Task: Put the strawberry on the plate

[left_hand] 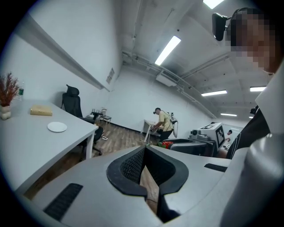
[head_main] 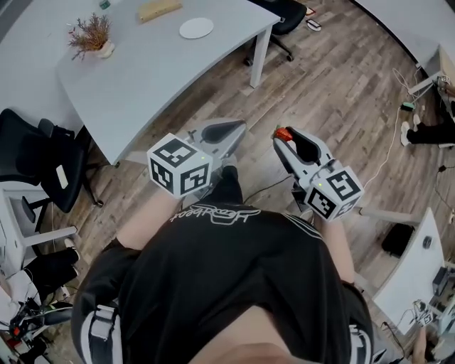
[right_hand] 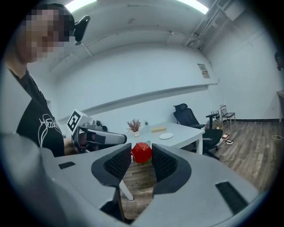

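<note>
right hand-held gripper (right_hand: 141, 149) grips strawberry (right_hand: 142, 153) | open floor (head_main: 320, 92) before table (head_main: 160, 82) edge | plate (head_main: 196, 28) beyond

Head view: from high up, looking down; table (head_main: 142, 64) far ahead.
Gripper views: low, looking level across the room.
Shared: table, plate (head_main: 196, 28).

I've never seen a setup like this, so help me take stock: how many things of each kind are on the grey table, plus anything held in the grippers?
White plate: 1
Tan block: 1
Vase of dried flowers: 1
Bottle: 1
Strawberry, held in the right gripper: 1
Total: 5
</note>
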The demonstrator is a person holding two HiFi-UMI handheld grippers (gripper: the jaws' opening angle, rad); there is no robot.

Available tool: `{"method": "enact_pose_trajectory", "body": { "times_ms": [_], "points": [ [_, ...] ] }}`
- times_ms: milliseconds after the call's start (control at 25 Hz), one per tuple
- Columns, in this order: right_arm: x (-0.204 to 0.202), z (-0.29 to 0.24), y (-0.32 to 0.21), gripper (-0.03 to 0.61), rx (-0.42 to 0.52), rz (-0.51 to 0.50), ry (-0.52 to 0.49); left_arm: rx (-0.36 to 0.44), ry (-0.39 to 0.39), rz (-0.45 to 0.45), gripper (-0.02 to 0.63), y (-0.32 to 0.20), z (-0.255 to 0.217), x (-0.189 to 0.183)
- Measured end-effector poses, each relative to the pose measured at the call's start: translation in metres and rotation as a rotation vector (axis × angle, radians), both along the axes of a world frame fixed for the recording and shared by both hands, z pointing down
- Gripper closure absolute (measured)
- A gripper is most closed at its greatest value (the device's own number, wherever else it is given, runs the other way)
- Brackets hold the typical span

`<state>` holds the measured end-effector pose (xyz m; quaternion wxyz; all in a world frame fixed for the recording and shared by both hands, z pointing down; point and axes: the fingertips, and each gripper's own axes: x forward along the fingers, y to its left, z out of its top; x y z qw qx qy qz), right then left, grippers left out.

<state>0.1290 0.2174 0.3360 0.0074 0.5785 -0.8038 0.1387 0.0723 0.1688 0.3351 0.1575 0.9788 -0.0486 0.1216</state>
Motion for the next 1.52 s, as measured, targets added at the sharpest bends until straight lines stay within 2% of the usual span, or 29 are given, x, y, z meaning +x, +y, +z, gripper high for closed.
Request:
{"method": "enact_pose_trajectory", "body": {
  "times_ms": [160, 400, 640, 800, 1040, 1520],
  "points": [
    [0.018, -0.003, -0.058, 0.447, -0.019, -0.005, -0.010, -0.025, -0.003, -0.007, 0.607, -0.054, 0.000, 0.014],
    [0.039, -0.012, -0.166, 0.446, -0.029, -0.051, -0.005, -0.046, 0.004, -0.075, 0.607, -0.161, -0.006, 0.028],
    [0.047, -0.015, -0.275, 0.447, -0.023, -0.102, -0.019, -0.051, -0.005, -0.132, 0.607, -0.264, -0.006, 0.031],
    [0.045, -0.015, -0.328, 0.446, -0.026, -0.125, -0.016, -0.050, -0.002, -0.157, 0.607, -0.313, -0.006, 0.028],
    [0.040, -0.020, -0.364, 0.446, -0.013, -0.152, 0.013, -0.044, 0.012, -0.193, 0.607, -0.350, -0.008, 0.020],
    [0.016, -0.025, -0.381, 0.446, -0.006, -0.228, 0.033, -0.067, 0.040, -0.273, 0.607, -0.363, -0.013, -0.005]
  ]
}}
